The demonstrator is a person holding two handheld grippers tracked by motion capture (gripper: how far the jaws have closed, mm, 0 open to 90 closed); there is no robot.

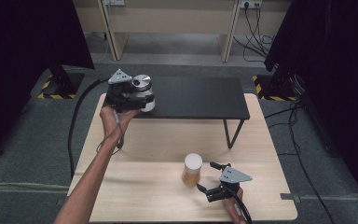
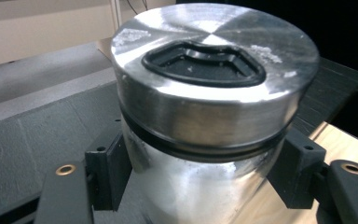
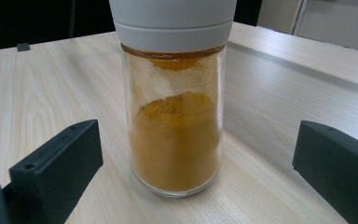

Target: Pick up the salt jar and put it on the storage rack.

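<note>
Up close, orange powder jar (image 3: 174,116), steel-lidded jar (image 2: 205,121)

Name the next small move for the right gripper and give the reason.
Probably ease the right gripper forward and close on the spice jar. Its jaws stand open on either side of the jar, not touching it, and the jar stands upright on the table. The left gripper is already shut on the metal-lidded jar at the black shelf.
</note>
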